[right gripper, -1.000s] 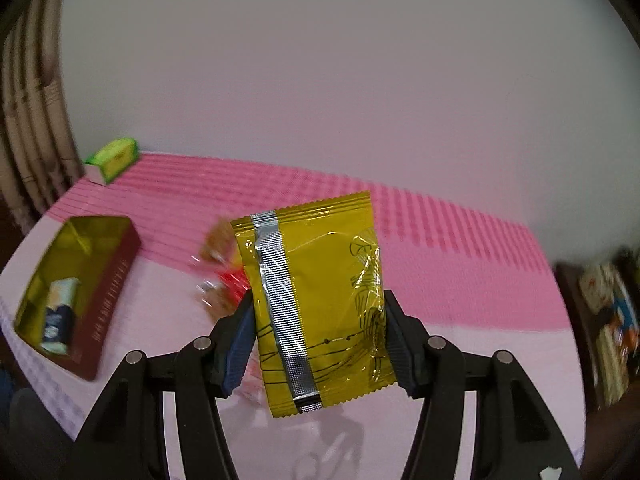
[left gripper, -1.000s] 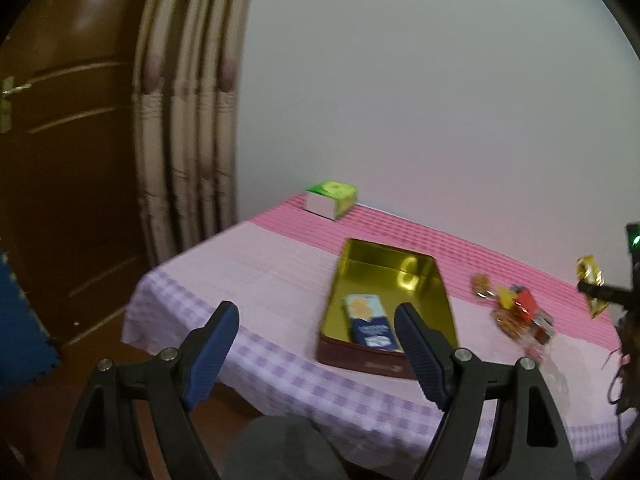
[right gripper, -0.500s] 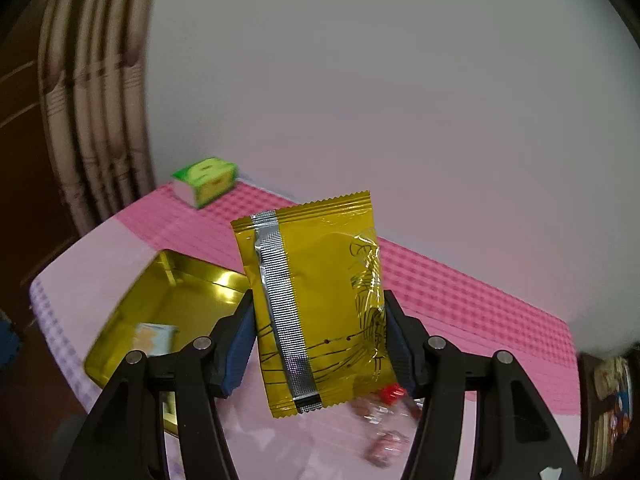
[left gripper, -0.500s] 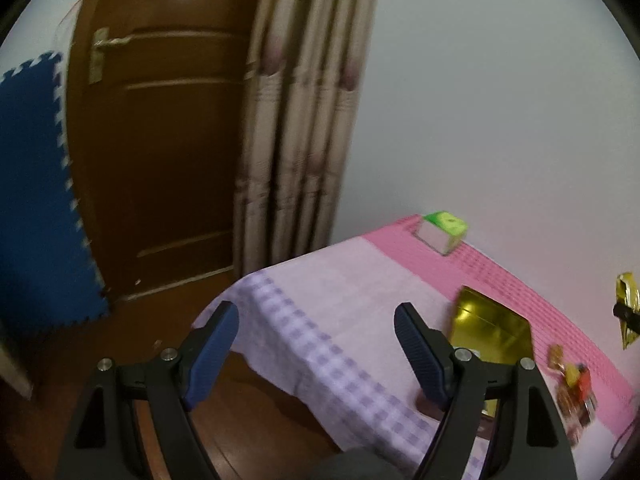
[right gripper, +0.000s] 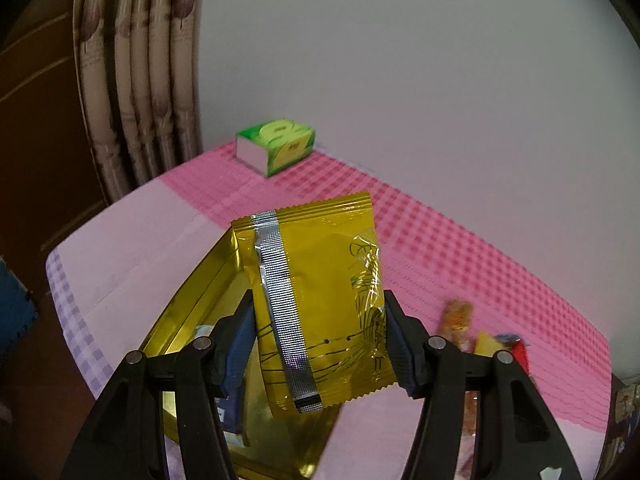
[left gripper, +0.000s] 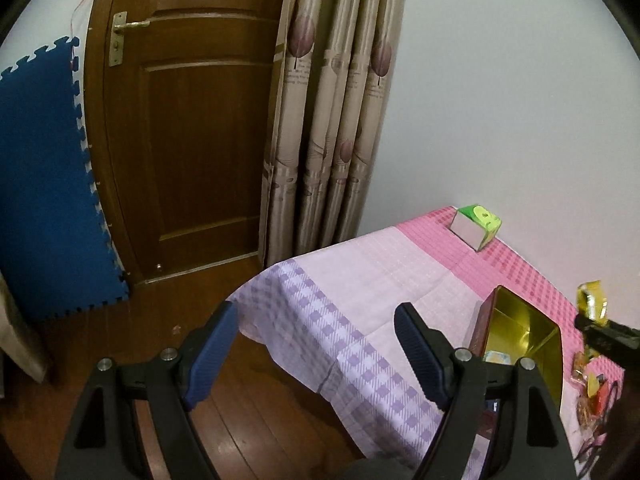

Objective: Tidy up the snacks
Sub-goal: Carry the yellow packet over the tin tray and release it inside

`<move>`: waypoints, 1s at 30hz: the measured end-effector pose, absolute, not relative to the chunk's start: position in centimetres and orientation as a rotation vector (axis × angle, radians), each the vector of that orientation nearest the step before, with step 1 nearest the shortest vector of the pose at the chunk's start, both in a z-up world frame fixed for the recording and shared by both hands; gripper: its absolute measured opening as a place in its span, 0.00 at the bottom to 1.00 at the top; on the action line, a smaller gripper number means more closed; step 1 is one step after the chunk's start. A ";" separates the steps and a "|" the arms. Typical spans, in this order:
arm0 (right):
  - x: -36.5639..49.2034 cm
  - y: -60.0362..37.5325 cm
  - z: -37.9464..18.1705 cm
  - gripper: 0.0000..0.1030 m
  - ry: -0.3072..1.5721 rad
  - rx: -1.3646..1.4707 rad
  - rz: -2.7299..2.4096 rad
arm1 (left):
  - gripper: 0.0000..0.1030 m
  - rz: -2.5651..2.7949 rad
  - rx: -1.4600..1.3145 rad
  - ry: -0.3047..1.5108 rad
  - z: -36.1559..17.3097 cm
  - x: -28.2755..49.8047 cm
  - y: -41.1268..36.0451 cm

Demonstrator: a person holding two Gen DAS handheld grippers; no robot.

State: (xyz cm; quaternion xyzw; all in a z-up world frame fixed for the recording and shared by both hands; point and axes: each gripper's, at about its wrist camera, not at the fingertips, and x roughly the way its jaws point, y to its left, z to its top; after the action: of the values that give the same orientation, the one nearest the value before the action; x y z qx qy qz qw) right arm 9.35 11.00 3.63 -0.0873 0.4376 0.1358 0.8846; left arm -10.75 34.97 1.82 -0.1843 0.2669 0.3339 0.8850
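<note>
The surface [right gripper: 120, 240], draped in a pink and lilac checked cloth, fills most of the right wrist view, with a green tissue box [right gripper: 276, 144] at its far edge by the wall. On it lies an open gold-lined tin [right gripper: 192, 304], already holding at least one blue snack pack [right gripper: 230, 408]. The right hand-held gripper [right gripper: 318, 344] pinches a yellow foil snack packet [right gripper: 316, 304] by its side edges, upright and hanging over the tin; this looks like the carry-and-place step. Next, I judge, the packet must be lowered inside the tin's walls and laid flat before the jaws part. The left hand-held gripper [left gripper: 316, 348] stands wide and empty, aimed off the surface's corner toward the floor. A small heap of loose wrapped snacks [right gripper: 480, 340] waits to the right of the tin. Much of the tin's floor is hidden behind the packet and gripper, and the loose snacks are blurred, so their number is unclear.
</note>
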 end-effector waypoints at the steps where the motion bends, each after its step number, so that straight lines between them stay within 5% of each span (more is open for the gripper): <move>1: 9.4 11.3 3.1 0.54 0.921 -0.177 0.287 | 0.79 0.693 -0.381 0.558 1.7 -10.7 35.0; 30: 14.1 15.6 -5.8 0.55 1.110 -0.186 0.296 | 0.79 0.657 -0.365 0.651 -0.3 -8.4 35.0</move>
State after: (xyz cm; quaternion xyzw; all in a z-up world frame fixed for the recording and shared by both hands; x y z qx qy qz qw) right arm 14.09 15.64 -5.80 -0.0879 0.5243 0.1396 0.8354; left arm -8.38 35.05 -0.29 -0.1751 0.3123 0.3152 0.8789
